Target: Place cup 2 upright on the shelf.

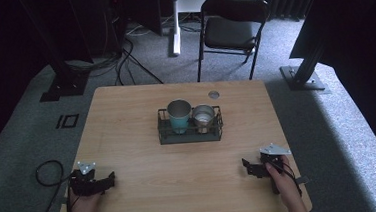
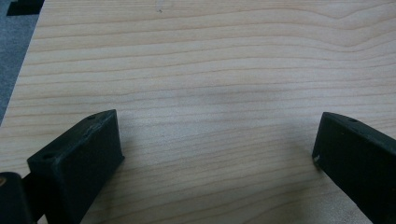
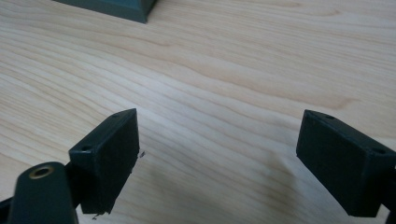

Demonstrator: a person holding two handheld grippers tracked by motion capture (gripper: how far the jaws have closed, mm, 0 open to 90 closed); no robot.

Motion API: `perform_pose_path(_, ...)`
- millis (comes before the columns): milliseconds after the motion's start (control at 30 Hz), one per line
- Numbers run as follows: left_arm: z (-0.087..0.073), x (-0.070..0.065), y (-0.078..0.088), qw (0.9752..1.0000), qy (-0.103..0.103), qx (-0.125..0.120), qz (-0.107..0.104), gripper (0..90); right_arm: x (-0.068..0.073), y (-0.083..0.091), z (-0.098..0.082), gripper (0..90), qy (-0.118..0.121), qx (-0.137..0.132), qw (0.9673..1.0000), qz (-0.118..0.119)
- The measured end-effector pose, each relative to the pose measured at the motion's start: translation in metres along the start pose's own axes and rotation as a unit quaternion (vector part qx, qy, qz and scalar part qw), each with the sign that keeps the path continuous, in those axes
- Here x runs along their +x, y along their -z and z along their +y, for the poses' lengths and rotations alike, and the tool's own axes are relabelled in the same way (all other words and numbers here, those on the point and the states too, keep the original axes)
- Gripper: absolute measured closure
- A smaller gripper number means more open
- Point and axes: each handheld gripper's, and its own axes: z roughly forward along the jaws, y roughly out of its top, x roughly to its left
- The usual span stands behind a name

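Two handheld grippers are resting at the near corners of a light wooden table point(image 1: 146, 189), the left gripper point(image 1: 112, 178) and the right gripper point(image 1: 245, 165) each lying in a person's hand with black jaws spread wide and holding nothing. Both gripper views are showing only bare wood grain between the parted jaws, with a dark corner of the rack base point(image 3: 122, 9) sitting at the top edge of the right gripper view. Well beyond them, near the table's middle, a dark wire rack point(image 1: 163, 130) is standing with a teal cup point(image 1: 179, 115) in its left half and a shorter steel cup point(image 1: 204, 117) just beside it on the right, both upright. Work on the cups is judged not yet begun, with both hands waiting well apart from the rack. Any next move is likely calling for a forward reach over the rack's rail, jaws staying open until they are straddling a cup's rim or wall.
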Motion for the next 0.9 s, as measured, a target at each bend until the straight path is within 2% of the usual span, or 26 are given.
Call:
perform_pose_path(200,0.0,0.0,0.0,1.0,0.0,0.0,0.0,1.9,-0.0042,0.0023,-0.006,12.9,-0.003,0.007,0.9998,-0.017)
perform_pose_path(400,0.0,0.0,0.0,1.0,0.0,0.0,0.0,1.9,-0.0085,0.005,-0.0089,12.6,-0.017,0.017,0.999,-0.039)
perform_pose_path(600,0.0,0.0,0.0,1.0,0.0,0.0,0.0,1.9,-0.0094,0.0068,-0.0107,12.4,-0.026,0.021,0.9983,-0.047)
perform_pose_path(733,0.0,0.0,0.0,1.0,0.0,0.0,0.0,1.9,-0.0086,0.0054,-0.0109,12.0,-0.028,0.036,0.9976,-0.053)
perform_pose_path(900,0.0,0.0,0.0,1.0,0.0,0.0,0.0,1.9,-0.0073,0.0048,-0.0105,11.9,-0.037,0.036,0.9967,-0.062)
